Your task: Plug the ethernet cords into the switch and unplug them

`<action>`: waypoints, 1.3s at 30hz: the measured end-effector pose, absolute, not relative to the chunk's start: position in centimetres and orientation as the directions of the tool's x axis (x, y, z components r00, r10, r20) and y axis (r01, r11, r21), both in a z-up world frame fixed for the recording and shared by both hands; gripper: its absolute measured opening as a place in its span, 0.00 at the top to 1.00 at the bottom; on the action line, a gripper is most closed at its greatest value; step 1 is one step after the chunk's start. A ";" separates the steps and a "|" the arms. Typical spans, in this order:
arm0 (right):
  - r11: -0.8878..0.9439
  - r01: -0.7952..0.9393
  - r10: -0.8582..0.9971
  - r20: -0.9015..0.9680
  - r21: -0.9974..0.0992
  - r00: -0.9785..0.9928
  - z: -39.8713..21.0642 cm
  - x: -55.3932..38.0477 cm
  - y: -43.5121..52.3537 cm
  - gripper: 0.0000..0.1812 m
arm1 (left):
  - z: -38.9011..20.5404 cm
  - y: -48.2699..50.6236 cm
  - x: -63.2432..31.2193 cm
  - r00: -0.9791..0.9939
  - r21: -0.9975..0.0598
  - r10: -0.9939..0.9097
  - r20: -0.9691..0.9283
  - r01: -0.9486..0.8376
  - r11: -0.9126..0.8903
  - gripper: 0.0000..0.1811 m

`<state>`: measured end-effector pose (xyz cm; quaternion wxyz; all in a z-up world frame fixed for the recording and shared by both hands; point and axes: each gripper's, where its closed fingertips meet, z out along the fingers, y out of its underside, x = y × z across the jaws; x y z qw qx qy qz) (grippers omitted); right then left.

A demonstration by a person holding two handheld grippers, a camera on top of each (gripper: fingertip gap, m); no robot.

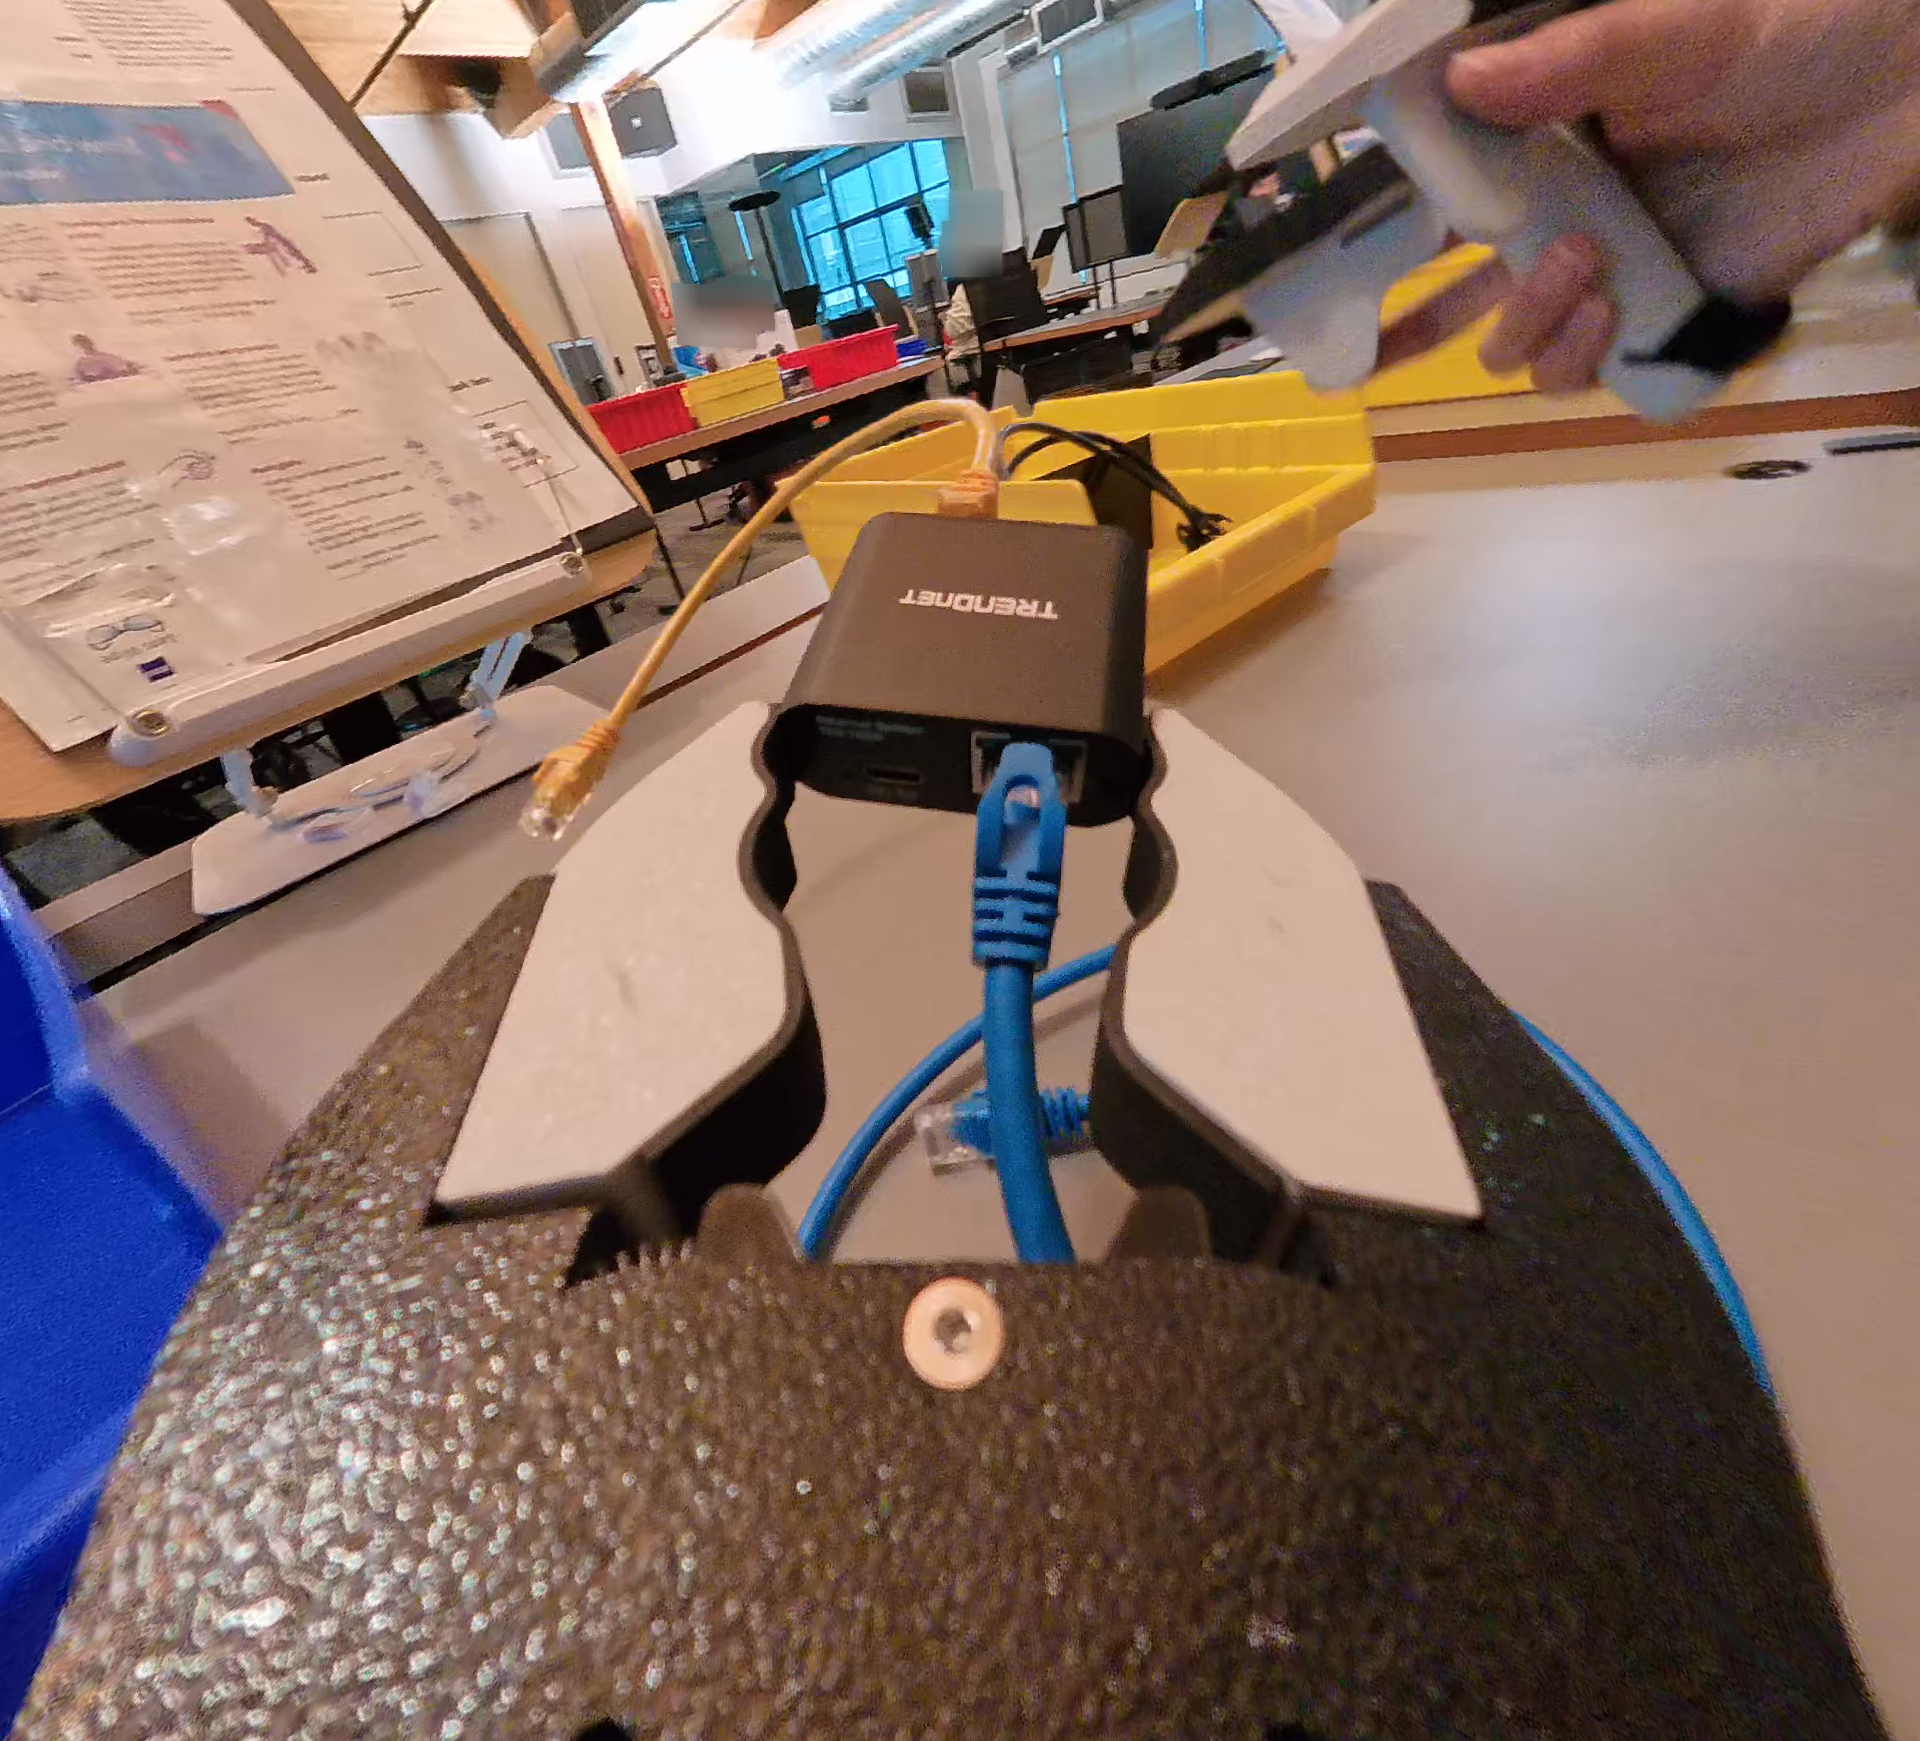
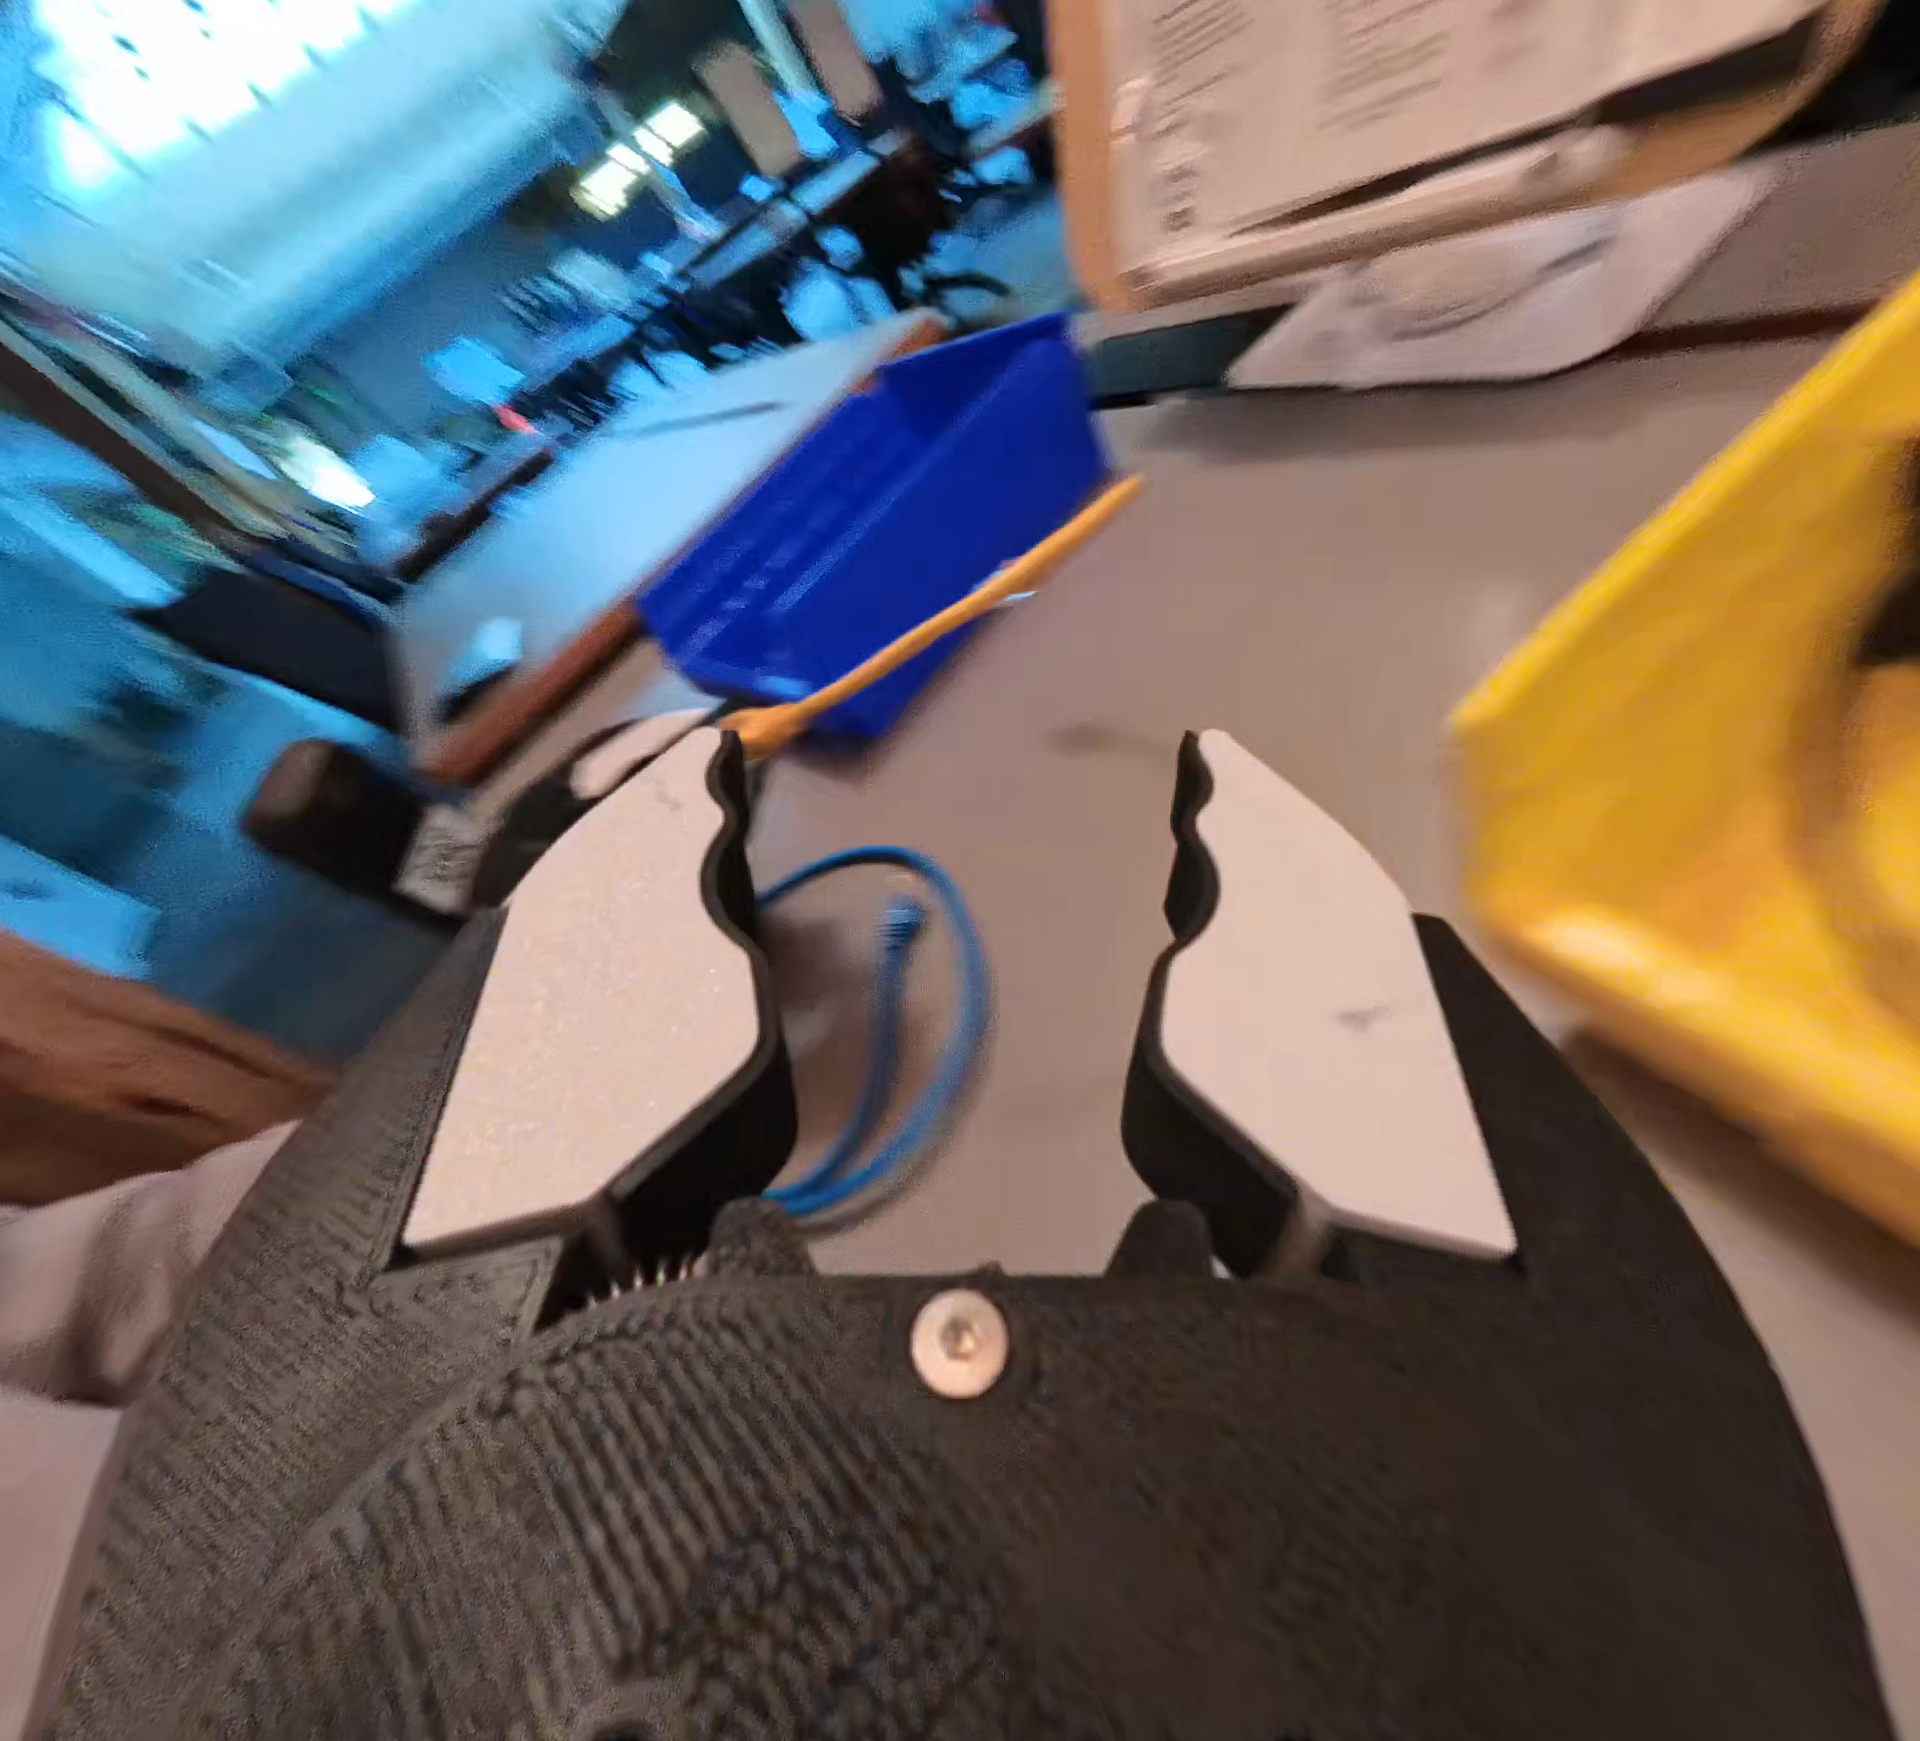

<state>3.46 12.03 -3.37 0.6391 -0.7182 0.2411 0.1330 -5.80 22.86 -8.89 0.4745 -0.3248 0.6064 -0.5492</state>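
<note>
In the left wrist view my left gripper [image 1: 958, 746] is shut on the near end of the black switch [image 1: 977, 631] and holds it just above the grey table [image 1: 1558, 808]. A blue ethernet cord [image 1: 1013, 860] is plugged into the switch's near port; its other plug [image 1: 961, 1135] lies on the table between my fingers. A yellow cord [image 1: 665, 642] is plugged into the far side, its free plug [image 1: 561, 787] hanging at the left. My right gripper [image 1: 1226, 309], held by a hand, hovers at the upper right. In the blurred right wrist view it [image 2: 956, 756] is open and empty above the blue cord [image 2: 914, 964].
A yellow bin [image 1: 1247, 486] stands just behind the switch and shows at the right in the right wrist view [image 2: 1662, 860]. A blue bin [image 1: 62, 1276] is at the left, also seen in the right wrist view [image 2: 894, 528]. A stand with a printed sheet [image 1: 260, 289] stands at the far left.
</note>
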 end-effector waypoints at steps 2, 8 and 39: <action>-0.005 -0.643 -0.071 -0.642 -0.765 0.764 -4.9 -0.3 13.8 0.57 | -8.8 22.4 -6.1 -0.373 -0.973 -0.901 -0.223 0.142 0.182 0.66; 0.160 -0.885 0.122 -0.881 -0.437 0.457 -7.3 -3.5 17.0 0.69 | -8.9 21.2 -6.6 -0.459 -0.977 -0.864 -0.206 0.143 0.157 0.66; 0.308 -0.900 0.177 -0.912 -0.307 0.371 -8.1 -4.1 18.2 0.93 | -10.5 19.2 -6.1 -0.483 -0.953 -0.824 -0.295 0.085 0.292 0.66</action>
